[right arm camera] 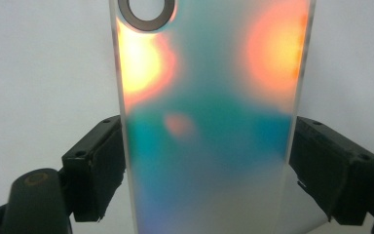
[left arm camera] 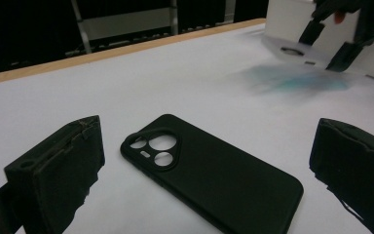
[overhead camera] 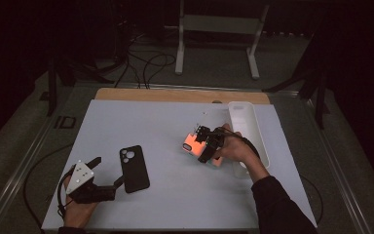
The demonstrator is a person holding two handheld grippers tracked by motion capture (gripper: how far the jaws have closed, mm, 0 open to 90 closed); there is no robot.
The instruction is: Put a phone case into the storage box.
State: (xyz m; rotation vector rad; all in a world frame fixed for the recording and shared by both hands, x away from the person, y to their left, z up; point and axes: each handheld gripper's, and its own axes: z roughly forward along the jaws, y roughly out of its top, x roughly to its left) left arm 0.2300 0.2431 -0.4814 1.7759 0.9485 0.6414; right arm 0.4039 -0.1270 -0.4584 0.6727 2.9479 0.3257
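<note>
The right tongs [right arm camera: 209,161] clamp an iridescent phone [right arm camera: 209,122] across its long edges, held above the bench [overhead camera: 175,122] near the white tray [overhead camera: 246,122]. The left tongs [left arm camera: 214,161] stand wide open around the black case [left arm camera: 214,175], which lies flat, camera cutout up. Keep the clamp square; align lens ring to cutout before lowering.
</note>
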